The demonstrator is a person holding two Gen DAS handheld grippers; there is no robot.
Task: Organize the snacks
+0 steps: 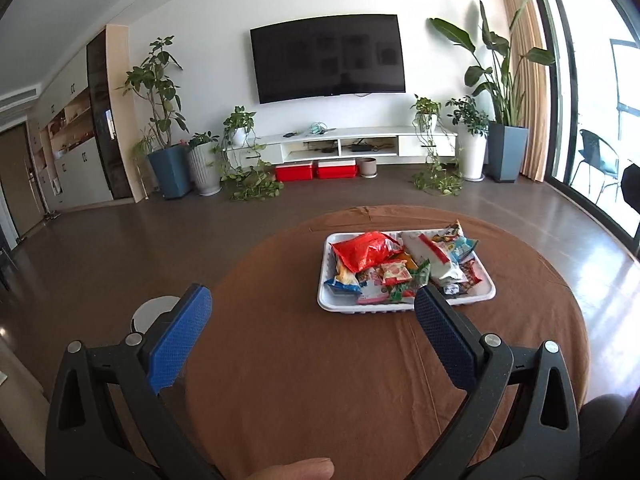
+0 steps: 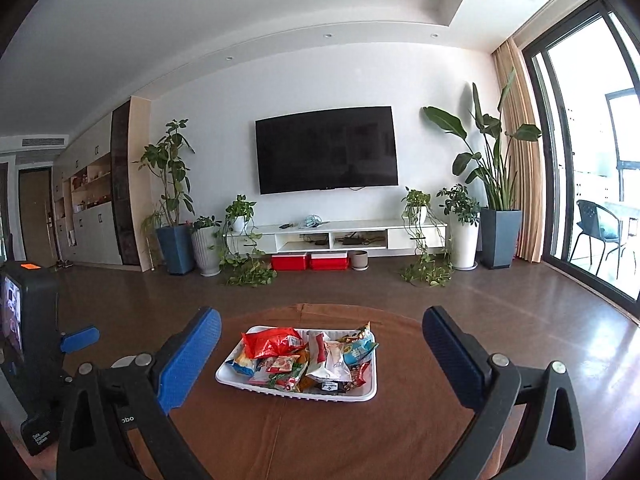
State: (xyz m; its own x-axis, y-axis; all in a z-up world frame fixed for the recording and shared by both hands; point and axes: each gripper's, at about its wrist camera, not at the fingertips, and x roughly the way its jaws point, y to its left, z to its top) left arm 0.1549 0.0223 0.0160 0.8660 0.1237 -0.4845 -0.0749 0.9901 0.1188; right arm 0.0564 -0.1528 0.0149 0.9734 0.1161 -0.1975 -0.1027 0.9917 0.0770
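White tray of snack packets on the brown counter, ahead of both tongs; left tongs and right tongs released, empty.

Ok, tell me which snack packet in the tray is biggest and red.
The crumpled red bag at the tray's far left corner: plain bright red, lying atop the smaller multicoloured packets.

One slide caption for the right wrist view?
Open right claw above white tray of snack packets on brown round table.
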